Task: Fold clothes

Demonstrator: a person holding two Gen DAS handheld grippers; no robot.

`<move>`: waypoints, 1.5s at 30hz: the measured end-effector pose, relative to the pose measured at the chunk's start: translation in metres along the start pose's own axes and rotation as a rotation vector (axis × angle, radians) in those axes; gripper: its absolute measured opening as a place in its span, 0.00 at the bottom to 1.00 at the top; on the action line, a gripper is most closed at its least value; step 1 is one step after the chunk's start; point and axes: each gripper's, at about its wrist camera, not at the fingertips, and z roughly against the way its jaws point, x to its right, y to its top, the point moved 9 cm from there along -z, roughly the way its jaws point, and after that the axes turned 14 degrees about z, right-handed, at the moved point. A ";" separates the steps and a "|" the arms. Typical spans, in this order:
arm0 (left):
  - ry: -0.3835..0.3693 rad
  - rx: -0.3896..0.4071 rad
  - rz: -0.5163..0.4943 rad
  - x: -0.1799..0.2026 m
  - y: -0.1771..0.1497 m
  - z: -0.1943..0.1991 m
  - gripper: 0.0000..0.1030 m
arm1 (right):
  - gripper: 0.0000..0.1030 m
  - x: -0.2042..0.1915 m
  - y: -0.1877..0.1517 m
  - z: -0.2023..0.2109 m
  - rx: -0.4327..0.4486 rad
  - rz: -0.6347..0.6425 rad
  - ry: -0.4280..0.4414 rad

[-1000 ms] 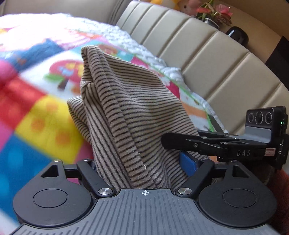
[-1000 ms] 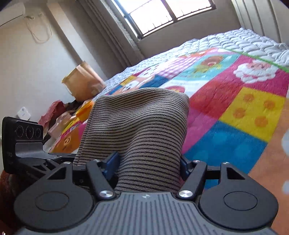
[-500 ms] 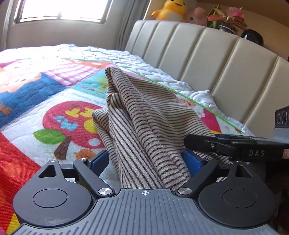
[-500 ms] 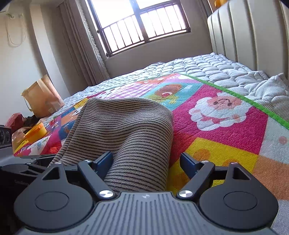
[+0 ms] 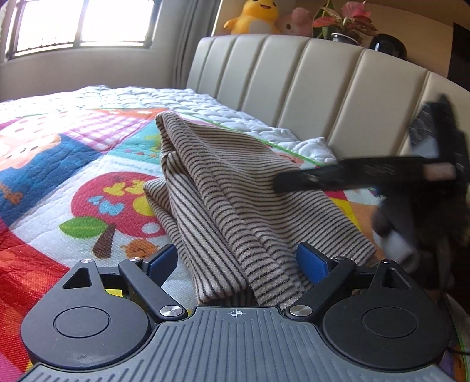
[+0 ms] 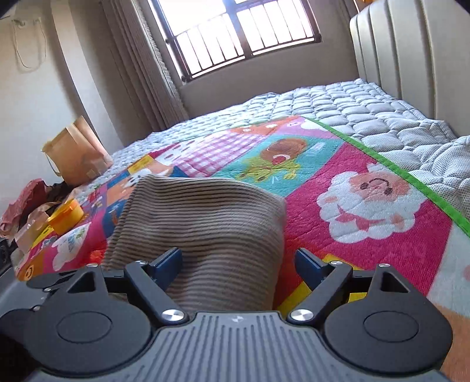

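Note:
A beige garment with thin dark stripes (image 5: 235,199) lies bunched and folded on the colourful quilt (image 5: 73,164). My left gripper (image 5: 236,261) is open, its blue pads apart on either side of the garment's near edge. In the right wrist view the same garment (image 6: 205,223) lies between the open pads of my right gripper (image 6: 238,261), nearer the left pad. The right gripper also shows blurred at the right of the left wrist view (image 5: 382,173), above the cloth.
A padded beige headboard (image 5: 323,85) runs along the bed's far side, with plush toys (image 5: 255,17) and a plant on top. A brown paper bag (image 6: 73,152) and a yellow tub (image 6: 64,216) sit off the bed's left side. A barred window (image 6: 243,32) is behind.
Both grippers have opened and let go of the striped garment, which has dropped onto the quilt. The right gripper is moving, blurred in the left wrist view.

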 end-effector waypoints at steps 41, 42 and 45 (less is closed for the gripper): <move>0.068 0.053 -0.007 -0.027 0.021 0.023 0.98 | 0.74 -0.087 0.060 -0.055 -0.161 0.514 -0.210; 0.061 0.043 -0.006 -0.028 0.020 0.021 0.98 | 0.74 -0.085 0.058 -0.074 -0.205 0.534 -0.226; 0.065 0.027 0.009 -0.034 0.017 0.017 0.99 | 0.75 -0.080 0.054 -0.117 -0.313 0.564 -0.258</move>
